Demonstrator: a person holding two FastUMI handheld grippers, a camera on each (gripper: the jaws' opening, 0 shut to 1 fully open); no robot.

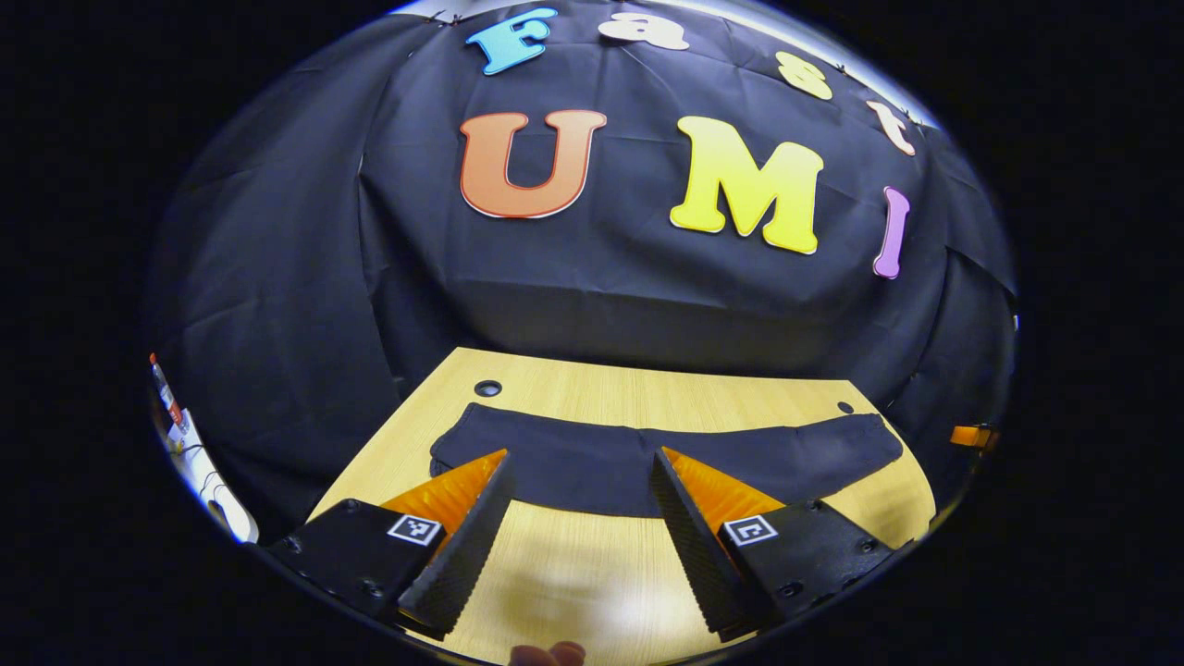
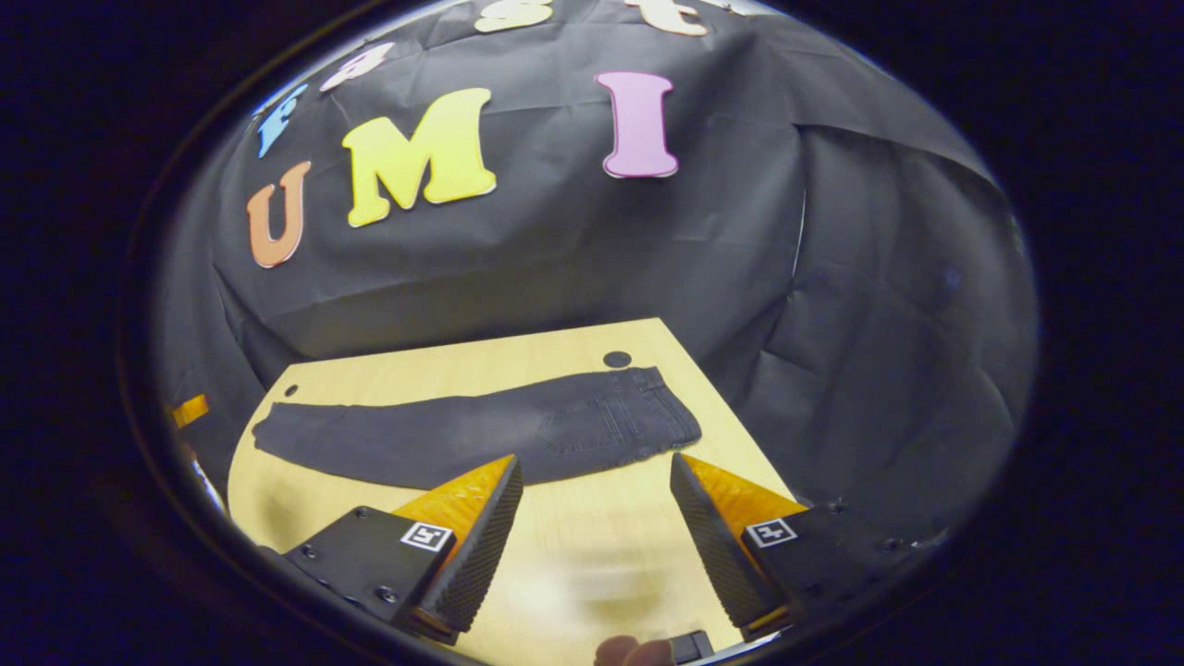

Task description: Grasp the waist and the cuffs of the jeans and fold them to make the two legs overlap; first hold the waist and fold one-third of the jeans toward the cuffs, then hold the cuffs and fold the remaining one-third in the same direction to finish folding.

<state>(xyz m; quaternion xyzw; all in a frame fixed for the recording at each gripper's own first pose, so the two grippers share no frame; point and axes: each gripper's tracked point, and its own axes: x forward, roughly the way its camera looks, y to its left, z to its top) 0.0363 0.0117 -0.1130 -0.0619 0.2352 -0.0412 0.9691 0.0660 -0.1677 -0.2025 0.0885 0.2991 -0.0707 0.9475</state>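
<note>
The jeans [image 2: 481,430] lay flat on the counter [image 2: 592,555]; the left claw [image 1: 581,518] and right claw [image 2: 597,518] hovered nearby, both spread apart, empty.

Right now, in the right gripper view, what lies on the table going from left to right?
Small hole near the table's far left corner → cuffs → legs → back pocket → waist.

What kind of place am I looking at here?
Likely a small recording booth for demonstrations: a black cloth backdrop hangs behind a wooden table where dark jeans lie flat, with an open hand-held gripper poised over them.
</note>
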